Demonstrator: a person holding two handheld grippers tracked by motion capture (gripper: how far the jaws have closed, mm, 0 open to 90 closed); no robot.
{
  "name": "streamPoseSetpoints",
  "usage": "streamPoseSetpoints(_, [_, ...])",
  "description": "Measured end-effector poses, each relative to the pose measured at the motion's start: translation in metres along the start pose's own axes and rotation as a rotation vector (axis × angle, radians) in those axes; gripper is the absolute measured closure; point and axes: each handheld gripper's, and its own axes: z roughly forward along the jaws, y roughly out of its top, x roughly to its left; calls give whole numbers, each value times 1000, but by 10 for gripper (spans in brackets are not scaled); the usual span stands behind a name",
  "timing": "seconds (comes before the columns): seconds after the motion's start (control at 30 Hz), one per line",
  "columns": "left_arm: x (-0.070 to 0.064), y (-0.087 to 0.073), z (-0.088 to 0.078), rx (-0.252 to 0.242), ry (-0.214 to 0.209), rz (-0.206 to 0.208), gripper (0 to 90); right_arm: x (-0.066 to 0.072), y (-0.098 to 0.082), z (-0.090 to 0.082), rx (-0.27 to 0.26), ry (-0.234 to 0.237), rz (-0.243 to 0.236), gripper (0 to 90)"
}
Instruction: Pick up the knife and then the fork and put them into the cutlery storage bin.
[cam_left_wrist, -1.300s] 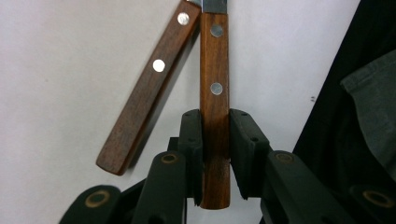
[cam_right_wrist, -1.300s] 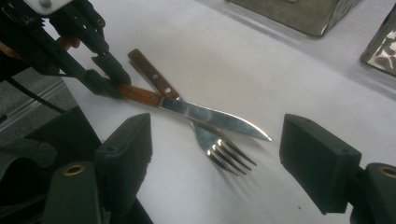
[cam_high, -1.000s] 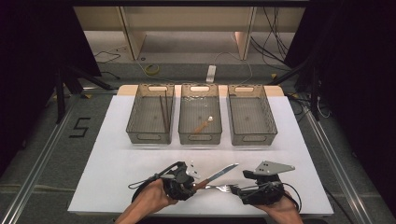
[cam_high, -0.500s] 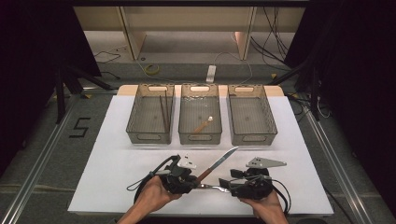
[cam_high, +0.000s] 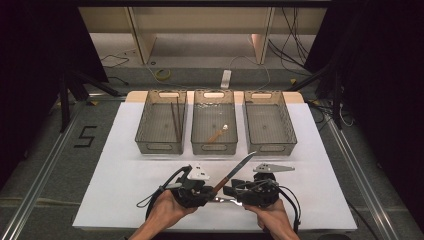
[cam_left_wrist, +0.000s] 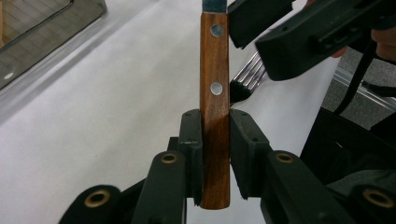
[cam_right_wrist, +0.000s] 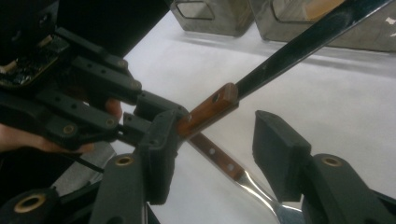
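While my left gripper (cam_left_wrist: 215, 154) clamps the knife (cam_left_wrist: 215, 107) by the butt of its stiff, smooth wooden handle, my right gripper (cam_right_wrist: 217, 154), jaws half-wide and just closing around the handle without touching, should pinch nearer the rivets, away from the slick blade.

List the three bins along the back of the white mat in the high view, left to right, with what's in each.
Left bin holding thin dark sticks → middle bin holding a wooden-handled utensil → right bin, with nothing visible inside.
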Motion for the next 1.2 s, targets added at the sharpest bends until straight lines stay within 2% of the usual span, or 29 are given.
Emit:
streamPoseSetpoints(0.1, [-1,0,0,-10,-1,-3,752,-1,1,3,-2,21,25,563])
streamPoseSetpoints(0.47, [-7,1,0,-29,-6,2,752,-3,3,8,-12,51,63,660])
streamPoseSetpoints(0.73, [-8,0,0,-42,2,6,751,-6,4,7,-21,87,116,708])
streamPoseSetpoints(0.87, [-10,-1,2,-51,1,9,751,-5,4,6,-22,95,123,738])
streamPoseSetpoints(1.03, [-11,-1,3,-56,-4,18,751,-6,5,4,-29,134,158,800])
streamPoseSetpoints(1.2, [-11,0,2,-62,-15,25,747,-4,7,2,-26,139,141,812])
